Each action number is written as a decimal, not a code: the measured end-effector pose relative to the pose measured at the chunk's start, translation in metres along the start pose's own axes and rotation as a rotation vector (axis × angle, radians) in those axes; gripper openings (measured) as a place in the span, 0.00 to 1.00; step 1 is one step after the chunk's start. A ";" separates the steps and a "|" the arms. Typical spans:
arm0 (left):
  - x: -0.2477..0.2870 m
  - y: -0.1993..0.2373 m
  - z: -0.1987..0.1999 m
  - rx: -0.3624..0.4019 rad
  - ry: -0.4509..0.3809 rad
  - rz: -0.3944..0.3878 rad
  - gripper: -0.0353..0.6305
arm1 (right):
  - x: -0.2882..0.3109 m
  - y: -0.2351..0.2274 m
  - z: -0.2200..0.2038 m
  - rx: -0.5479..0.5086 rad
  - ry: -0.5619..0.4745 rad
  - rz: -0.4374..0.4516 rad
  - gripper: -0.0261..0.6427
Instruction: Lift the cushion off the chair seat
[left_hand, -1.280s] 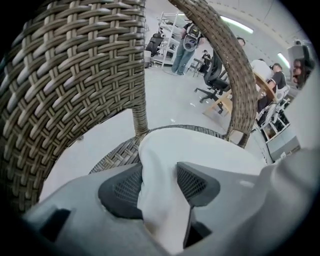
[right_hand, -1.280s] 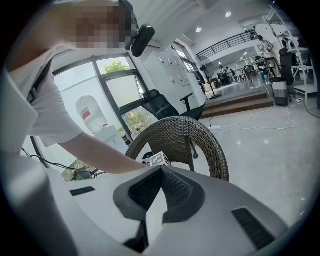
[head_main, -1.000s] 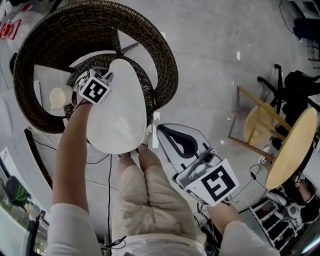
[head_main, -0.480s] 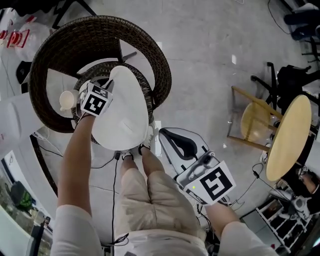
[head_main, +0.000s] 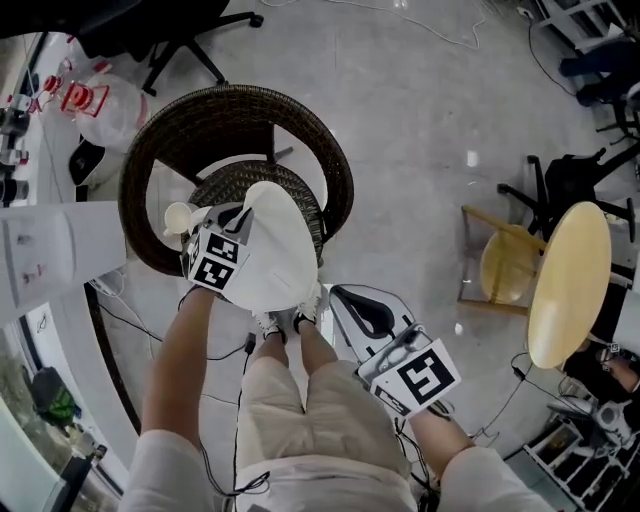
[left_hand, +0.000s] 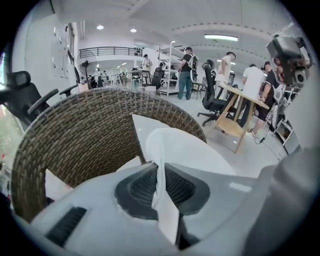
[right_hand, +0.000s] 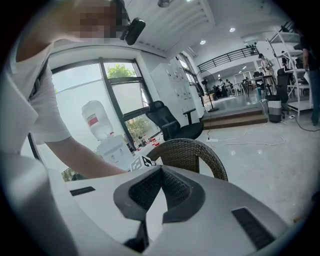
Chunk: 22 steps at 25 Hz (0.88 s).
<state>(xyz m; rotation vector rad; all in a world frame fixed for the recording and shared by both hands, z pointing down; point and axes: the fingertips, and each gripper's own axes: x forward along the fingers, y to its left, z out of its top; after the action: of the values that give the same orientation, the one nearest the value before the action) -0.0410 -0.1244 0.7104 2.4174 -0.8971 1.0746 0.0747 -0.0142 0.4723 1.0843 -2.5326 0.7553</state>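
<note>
The cushion (head_main: 285, 255) is held over the chair (head_main: 335, 160) seat and appears raised off it. It is pinched by its edge in the clenched left gripper (head_main: 232, 225), so one grip carries it whole. The right gripper (head_main: 362, 303) is held aside by the legs, closed on nothing. The nipped fabric fold is shown only in the left gripper view; the cushion's place above the seat is shown only in the head view.

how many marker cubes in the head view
2. One cube on the left tool, beside the cushion over the wicker chair; the other on the right tool, by the person's leg. None seems hidden.
</note>
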 end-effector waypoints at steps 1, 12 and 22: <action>-0.009 0.000 0.001 -0.009 -0.012 0.007 0.11 | 0.000 0.005 0.003 -0.002 -0.003 0.002 0.04; -0.127 -0.004 0.039 -0.122 -0.187 0.118 0.11 | -0.015 0.055 0.046 -0.050 -0.041 0.016 0.04; -0.228 -0.007 0.073 -0.134 -0.277 0.253 0.11 | -0.057 0.091 0.112 -0.129 -0.137 0.006 0.04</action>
<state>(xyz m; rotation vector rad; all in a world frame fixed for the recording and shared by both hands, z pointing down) -0.1136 -0.0651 0.4904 2.4221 -1.3509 0.7384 0.0406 0.0087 0.3224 1.1212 -2.6567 0.5276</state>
